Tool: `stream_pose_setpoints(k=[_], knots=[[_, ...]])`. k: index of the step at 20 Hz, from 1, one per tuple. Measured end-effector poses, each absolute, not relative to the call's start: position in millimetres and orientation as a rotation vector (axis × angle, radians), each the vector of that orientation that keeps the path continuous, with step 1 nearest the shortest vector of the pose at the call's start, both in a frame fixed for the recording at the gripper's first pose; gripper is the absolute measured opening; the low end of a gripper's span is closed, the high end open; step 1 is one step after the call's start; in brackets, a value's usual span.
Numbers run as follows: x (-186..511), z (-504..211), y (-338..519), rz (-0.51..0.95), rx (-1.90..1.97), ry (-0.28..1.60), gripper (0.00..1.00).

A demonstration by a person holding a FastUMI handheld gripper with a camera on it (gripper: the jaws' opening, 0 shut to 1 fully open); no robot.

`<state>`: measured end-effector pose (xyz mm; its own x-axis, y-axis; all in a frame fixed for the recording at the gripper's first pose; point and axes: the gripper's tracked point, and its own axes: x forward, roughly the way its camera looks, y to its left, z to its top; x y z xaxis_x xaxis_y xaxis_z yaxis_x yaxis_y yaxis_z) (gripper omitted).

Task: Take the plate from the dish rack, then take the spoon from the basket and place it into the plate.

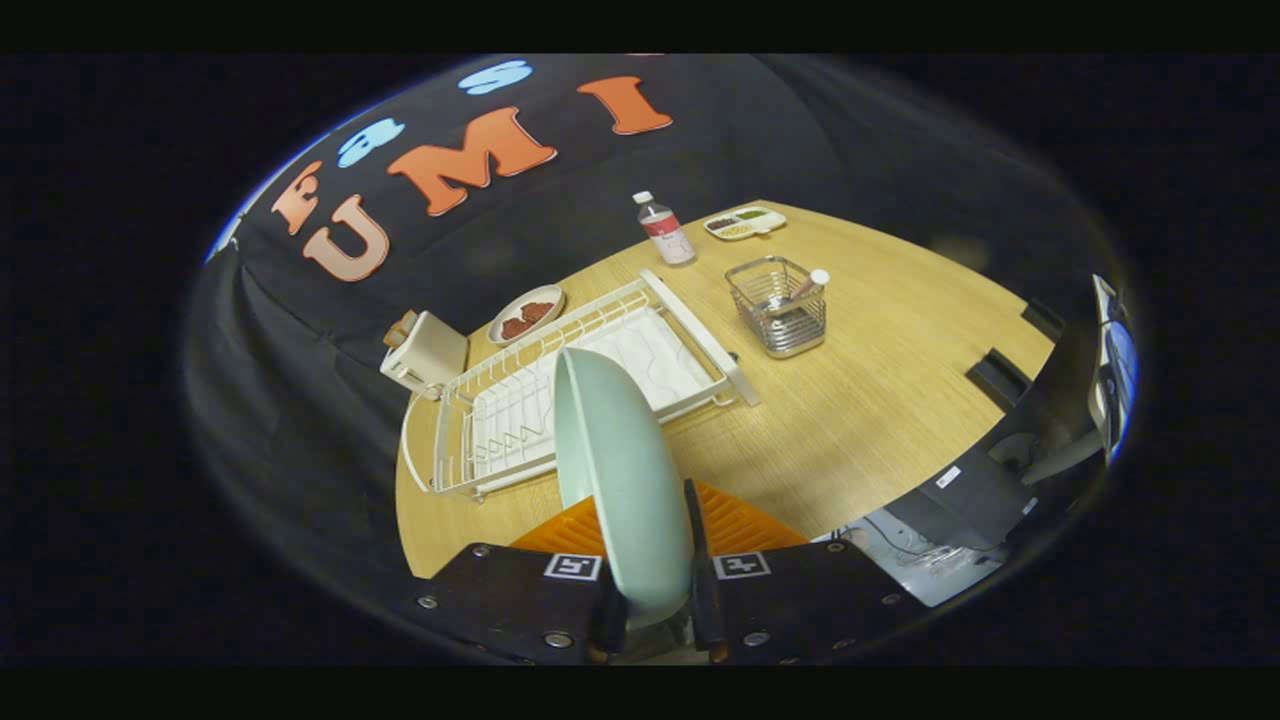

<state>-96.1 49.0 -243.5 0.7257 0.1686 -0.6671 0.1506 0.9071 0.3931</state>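
Note:
A pale green plate (618, 470) stands on edge between my fingers, held up in the air above the wooden table (860, 410). My gripper (650, 540) is shut on the plate's lower rim. Beyond the plate lies the white dish rack (560, 385), with nothing standing in its slots. Farther off and to the right stands a wire basket (780, 305) with a spoon (800, 288) leaning inside it, its light handle end sticking up past the rim.
A toaster (425, 352) and a small dish of dark food (527, 313) sit behind the rack. A bottle (664, 228) and a divided snack tray (744, 222) stand at the table's far side. Bare tabletop stretches right of the rack, in front of the basket.

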Motion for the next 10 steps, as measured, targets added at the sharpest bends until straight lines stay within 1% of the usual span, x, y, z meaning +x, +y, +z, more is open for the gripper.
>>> stream_pose_setpoints(k=[2,10], knots=[[-101,-254,57,0.04,0.506,0.785,0.26],[-109,-312,74,0.084,0.573,0.883,0.26]])
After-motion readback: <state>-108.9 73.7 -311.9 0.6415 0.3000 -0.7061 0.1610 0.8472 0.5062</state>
